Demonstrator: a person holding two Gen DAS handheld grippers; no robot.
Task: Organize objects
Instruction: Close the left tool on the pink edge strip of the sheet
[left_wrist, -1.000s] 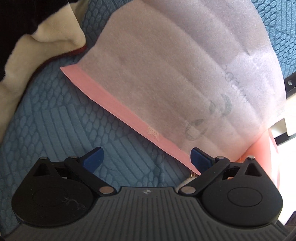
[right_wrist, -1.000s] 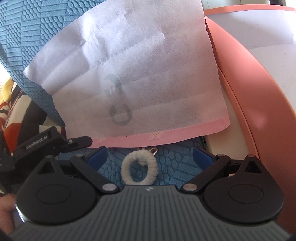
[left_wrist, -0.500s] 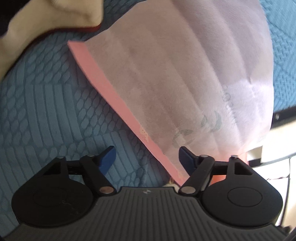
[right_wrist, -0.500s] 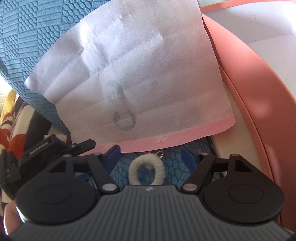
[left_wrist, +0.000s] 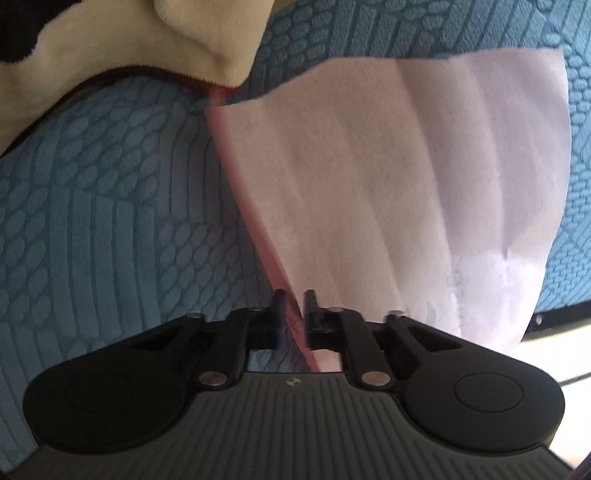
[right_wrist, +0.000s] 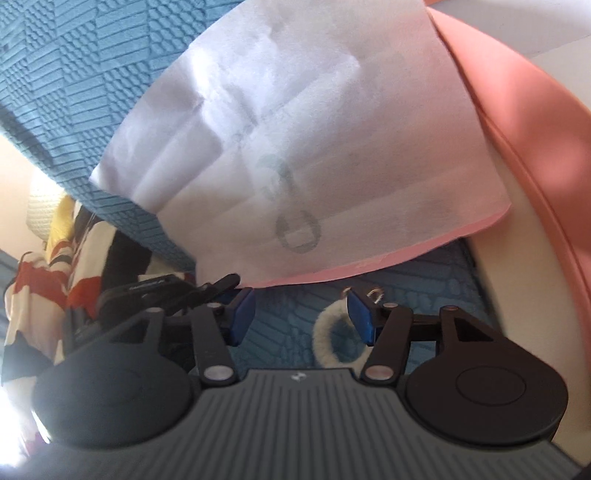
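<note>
The left gripper (left_wrist: 293, 319) has just been clamped on the pink-edged white non-woven bag (left_wrist: 388, 192); the right gripper (right_wrist: 299, 317), narrowed, remains parted, nothing gripped.

Each tongs body is black plastic: a ribbed grey-black deck at the near edge with a small white logo, 2 round housings left and right, and crossed link bars pinned with silver rivets. The left tongs (left_wrist: 294, 314) show dark fingers; the right tongs (right_wrist: 300, 314) carry blue pads (right_wrist: 242, 314).
</note>
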